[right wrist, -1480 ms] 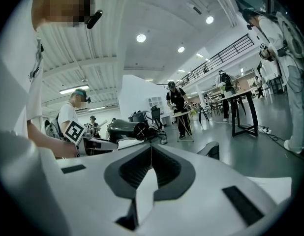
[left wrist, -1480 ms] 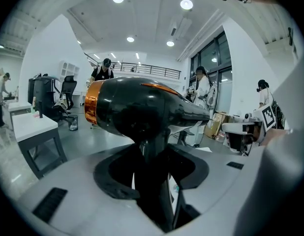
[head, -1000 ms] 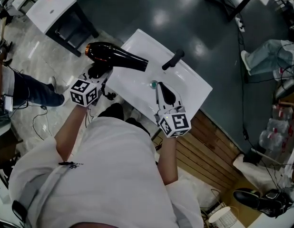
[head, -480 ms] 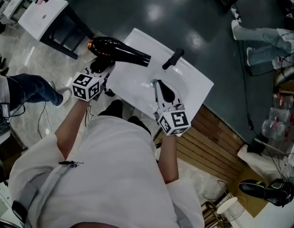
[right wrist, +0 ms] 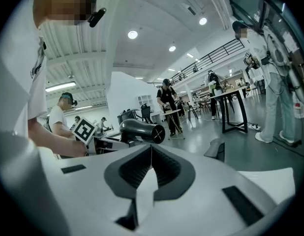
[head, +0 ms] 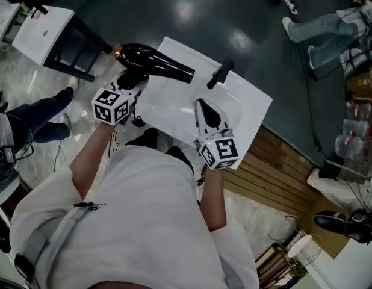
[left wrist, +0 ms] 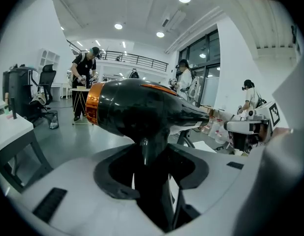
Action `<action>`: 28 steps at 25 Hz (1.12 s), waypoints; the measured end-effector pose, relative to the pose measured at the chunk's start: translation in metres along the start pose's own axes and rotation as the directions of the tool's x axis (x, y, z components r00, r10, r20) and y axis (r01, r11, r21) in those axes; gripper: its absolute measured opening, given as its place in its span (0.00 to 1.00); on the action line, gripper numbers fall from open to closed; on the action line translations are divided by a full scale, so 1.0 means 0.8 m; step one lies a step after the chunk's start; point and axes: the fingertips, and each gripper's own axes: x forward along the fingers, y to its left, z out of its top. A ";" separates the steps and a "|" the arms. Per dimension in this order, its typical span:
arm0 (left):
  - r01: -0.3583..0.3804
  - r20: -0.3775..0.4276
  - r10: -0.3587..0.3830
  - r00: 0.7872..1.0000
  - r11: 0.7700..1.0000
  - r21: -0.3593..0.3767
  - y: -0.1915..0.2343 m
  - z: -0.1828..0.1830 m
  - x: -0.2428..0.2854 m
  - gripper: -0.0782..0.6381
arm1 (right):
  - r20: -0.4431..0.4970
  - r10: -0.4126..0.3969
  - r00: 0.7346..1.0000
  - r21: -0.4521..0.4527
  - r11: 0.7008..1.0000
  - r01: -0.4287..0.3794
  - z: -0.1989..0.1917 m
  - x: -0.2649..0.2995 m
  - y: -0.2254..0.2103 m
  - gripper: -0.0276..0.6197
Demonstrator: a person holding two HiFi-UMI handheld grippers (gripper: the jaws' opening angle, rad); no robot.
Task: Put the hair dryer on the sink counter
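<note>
The left tongs (head: pixel 133 80) grip the hair dryer (head: pixel 153 65) by its handle. In the left gripper view the black handle fills the gap between the two jaws of the left tongs (left wrist: pixel 152 176), which press on it from both sides, and the glossy barrel of the hair dryer (left wrist: pixel 137 112) lies crosswise above them. From the head view the hair dryer sits at the far left corner of the white desk (head: pixel 246 101) that carries the sink. Its narrow nozzle reaches in over the white top towards the black tap (head: pixel 219 75), and its orange-ringed rear end hangs out past the edge over the dark floor (head: pixel 192 11). Whether any part of it touches the top I cannot tell. The right tongs (head: pixel 202 105) are over the basin, near the middle of the desk and well apart from the hair dryer. In the right gripper view the right tongs (right wrist: pixel 151 154) have their tips together with nothing between them, and beyond them the hair dryer (right wrist: pixel 141 131) shows its round nozzle, with the tap (right wrist: pixel 214 149) to the right. A small white table (head: pixel 41 29) stands on the floor off the desk's left corner.
</note>
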 end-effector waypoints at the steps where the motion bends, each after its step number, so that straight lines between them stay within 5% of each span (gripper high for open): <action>1: 0.009 -0.005 -0.009 1.000 1.000 0.001 0.003 0.001 0.005 0.36 | 0.000 -0.007 1.000 0.001 1.000 0.007 0.000 0.004 -0.001 0.06; 28: 0.159 -0.177 -0.163 0.971 0.987 -0.034 0.044 -0.023 0.131 0.36 | -0.053 -0.172 0.984 0.072 0.982 0.176 -0.033 0.089 -0.027 0.06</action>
